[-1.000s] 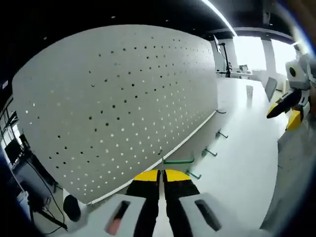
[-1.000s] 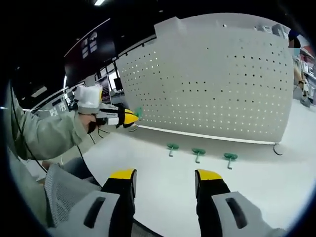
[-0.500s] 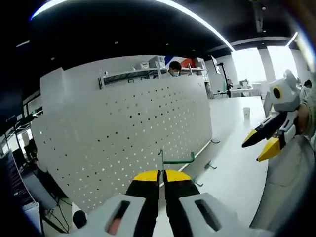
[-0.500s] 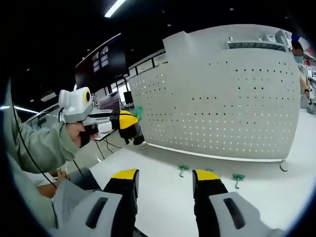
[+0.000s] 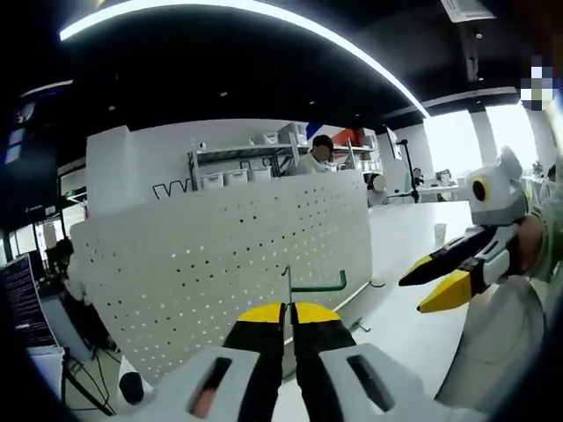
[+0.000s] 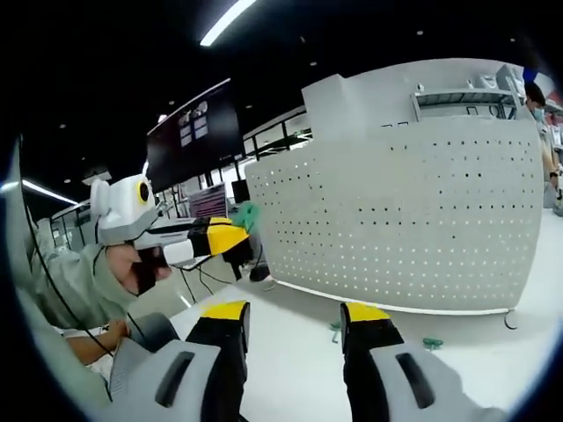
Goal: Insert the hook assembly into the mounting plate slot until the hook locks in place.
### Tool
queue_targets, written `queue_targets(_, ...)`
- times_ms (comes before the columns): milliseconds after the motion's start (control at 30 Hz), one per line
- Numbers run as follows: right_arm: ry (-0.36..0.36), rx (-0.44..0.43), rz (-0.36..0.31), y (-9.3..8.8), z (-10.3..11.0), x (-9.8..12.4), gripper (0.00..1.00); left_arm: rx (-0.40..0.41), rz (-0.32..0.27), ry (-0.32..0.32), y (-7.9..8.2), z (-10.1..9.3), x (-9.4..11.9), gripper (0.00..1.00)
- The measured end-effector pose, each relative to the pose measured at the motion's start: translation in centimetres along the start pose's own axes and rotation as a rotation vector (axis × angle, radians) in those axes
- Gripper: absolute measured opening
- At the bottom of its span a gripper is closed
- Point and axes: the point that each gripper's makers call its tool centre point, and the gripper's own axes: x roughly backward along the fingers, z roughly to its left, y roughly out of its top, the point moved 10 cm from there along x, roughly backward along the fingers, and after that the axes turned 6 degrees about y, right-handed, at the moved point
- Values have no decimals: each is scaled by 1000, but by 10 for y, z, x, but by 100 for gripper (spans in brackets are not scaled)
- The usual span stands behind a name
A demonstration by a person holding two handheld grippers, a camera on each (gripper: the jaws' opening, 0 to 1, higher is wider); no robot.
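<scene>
A green hook [image 5: 310, 286] is pinched tight by the left gripper [image 5: 288, 313], at 12 o'clock above its tips. The right gripper [image 6: 293, 316] is wide open, empty. Next, the hook must be pushed into the white pegboard [image 5: 220, 272].

We see the green hook assembly [image 5: 308, 286] raised upright before the white perforated mounting plate [image 5: 237, 264], apart from it; more green hooks [image 6: 431, 342] lie at its foot.

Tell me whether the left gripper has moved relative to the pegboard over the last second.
Yes. The left gripper, shut on the green hook, has risen against the pegboard, from near its base to mid-height.
</scene>
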Motion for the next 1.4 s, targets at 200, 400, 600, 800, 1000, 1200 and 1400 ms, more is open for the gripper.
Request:
queue_targets(200,43,13,-64,24,11,-4,36,25,-40,-13,9,-10,7,3)
queue_targets(400,86,6,-117,42,21,-6,31,33,-63,-40,16,-20,10,3)
queue_targets(600,109,-17,-145,47,24,-7,27,44,-94,-61,21,-27,14,3)
queue_targets(800,134,-35,-168,52,30,-8,23,60,-107,-79,24,-32,18,3)
queue_targets(1000,162,-62,-188,55,36,-9,19,52,-124,-100,29,-38,22,3)
queue_targets(1200,187,-92,-202,57,39,-10,15,57,-139,-113,32,-41,24,3)
queue_targets(1400,191,-115,-219,58,40,-9,13,55,-151,-126,37,-44,25,3)
